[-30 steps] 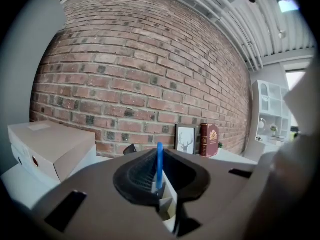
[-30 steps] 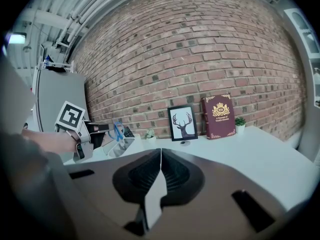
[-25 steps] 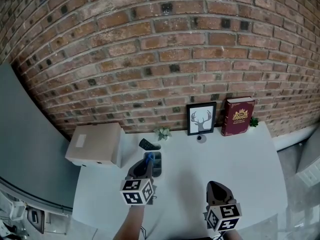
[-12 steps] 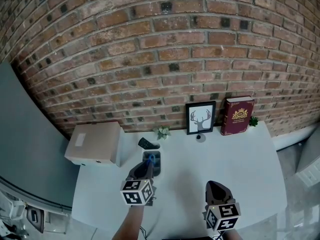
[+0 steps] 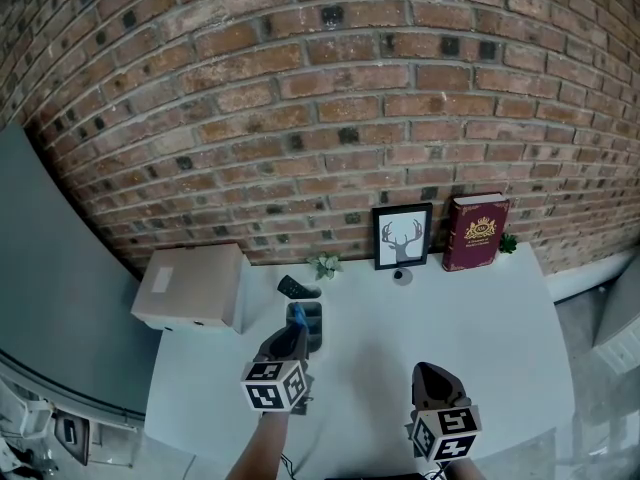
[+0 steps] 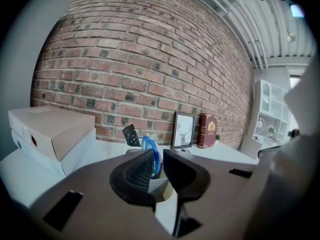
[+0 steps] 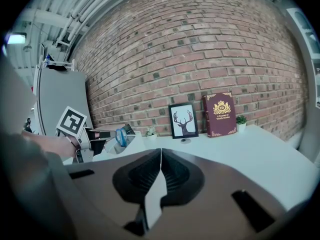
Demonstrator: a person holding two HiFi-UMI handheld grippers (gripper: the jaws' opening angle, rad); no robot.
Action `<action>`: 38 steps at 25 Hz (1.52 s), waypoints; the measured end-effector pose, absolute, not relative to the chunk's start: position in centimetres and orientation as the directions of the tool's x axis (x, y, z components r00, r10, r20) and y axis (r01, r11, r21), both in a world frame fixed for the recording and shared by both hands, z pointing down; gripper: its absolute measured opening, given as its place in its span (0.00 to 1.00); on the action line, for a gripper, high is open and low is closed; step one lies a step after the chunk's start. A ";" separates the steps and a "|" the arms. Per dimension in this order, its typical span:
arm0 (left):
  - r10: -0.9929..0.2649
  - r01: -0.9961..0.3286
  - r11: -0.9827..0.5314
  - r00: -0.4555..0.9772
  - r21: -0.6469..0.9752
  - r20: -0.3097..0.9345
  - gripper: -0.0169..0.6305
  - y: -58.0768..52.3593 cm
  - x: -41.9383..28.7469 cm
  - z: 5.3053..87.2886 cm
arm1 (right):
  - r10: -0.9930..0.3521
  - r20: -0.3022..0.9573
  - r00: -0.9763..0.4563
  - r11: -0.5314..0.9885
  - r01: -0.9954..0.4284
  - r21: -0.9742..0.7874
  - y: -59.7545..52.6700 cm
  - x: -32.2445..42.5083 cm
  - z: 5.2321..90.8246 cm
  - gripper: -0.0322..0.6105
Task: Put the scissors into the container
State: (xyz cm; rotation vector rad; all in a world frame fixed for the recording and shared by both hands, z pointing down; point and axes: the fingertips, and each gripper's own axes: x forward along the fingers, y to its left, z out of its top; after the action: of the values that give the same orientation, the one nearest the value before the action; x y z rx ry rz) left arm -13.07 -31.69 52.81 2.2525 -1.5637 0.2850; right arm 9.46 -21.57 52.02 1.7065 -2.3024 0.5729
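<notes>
Of the scissors [image 6: 151, 153] only the blue handle loops show, just past the tips of the left hand-held gripper [image 6: 157, 159]. The blades are hidden between its jaws, which stand close together on them. In the head view that gripper covers the near side of the container [image 5: 314, 326], and the container's inside cannot be seen. Just behind the container lies a small dark thing [image 5: 293, 288], too small to name. Well to the right of the container, a tiny round object [image 5: 402, 277] is just as unclear. Further right of the container, the book [image 5: 477, 232] has gold lettering too small to read. Nearer than the container, the left forearm [image 5: 262, 448] runs off the bottom edge.
</notes>
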 end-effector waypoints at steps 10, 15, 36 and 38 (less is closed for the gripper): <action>-0.831 -0.927 -0.314 0.373 0.205 0.412 0.08 -29.5 -12.7 53.9 | -0.863 0.399 -0.309 0.253 -0.949 -0.188 -21.3 9.1 52.1 0.05; -0.822 -0.923 -0.321 0.384 0.214 0.420 0.08 -27.9 -12.0 54.4 | -0.863 0.398 -0.313 0.258 -0.948 -0.186 -21.3 9.0 52.0 0.05; -0.811 -0.914 -0.327 0.401 0.239 0.425 0.08 -21.5 -11.0 55.1 | -0.858 0.393 -0.332 0.286 -0.943 -0.172 -20.4 7.9 51.8 0.05; -0.819 -0.916 -0.323 0.396 0.236 0.415 0.08 -21.2 -11.3 54.6 | -0.857 0.392 -0.335 0.291 -0.942 -0.171 -20.3 7.8 51.7 0.05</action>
State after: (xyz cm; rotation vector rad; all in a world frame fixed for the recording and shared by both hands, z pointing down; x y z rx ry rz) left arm -11.30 -21.22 54.59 2.2281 -1.4890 0.3051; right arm 7.76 -20.28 51.71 1.6585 -2.3335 0.5501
